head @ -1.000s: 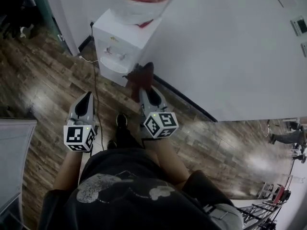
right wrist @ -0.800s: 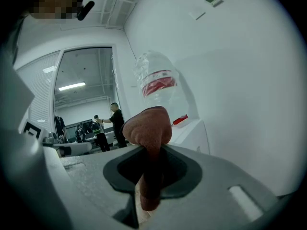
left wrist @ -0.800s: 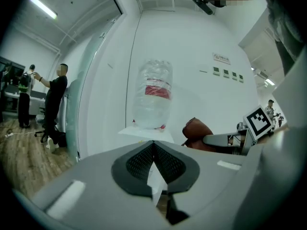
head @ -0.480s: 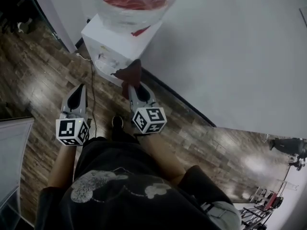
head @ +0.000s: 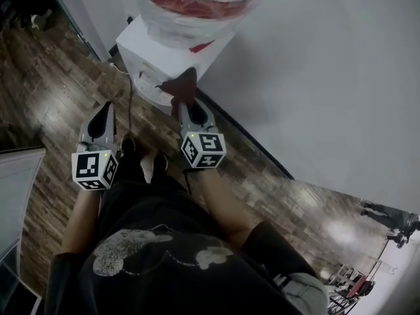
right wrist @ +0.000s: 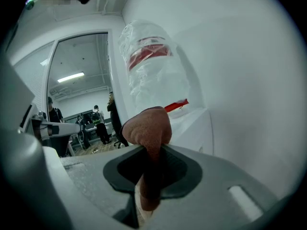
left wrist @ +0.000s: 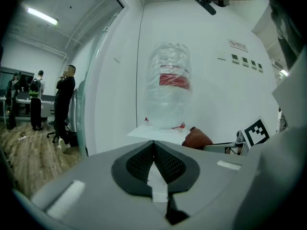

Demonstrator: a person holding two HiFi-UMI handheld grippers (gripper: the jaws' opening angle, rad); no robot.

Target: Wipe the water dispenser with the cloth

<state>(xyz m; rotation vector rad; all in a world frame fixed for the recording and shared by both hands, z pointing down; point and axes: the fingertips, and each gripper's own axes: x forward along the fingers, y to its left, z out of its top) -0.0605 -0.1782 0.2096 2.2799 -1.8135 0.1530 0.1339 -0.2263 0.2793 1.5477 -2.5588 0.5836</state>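
- Head view, upper centre: right claw pinches the red cloth beside the white water dispenser, seemingly poised to wipe.
- At left, the left claw, pressed together and empty, hangs aside.

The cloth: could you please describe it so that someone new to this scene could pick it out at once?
Find the white water dispenser against the wall, a clear bottle on top. In front of it the right gripper is shut on the cloth, a bunched reddish-brown rag. Nothing else nearby is soft and dark red; the left gripper holds nothing.
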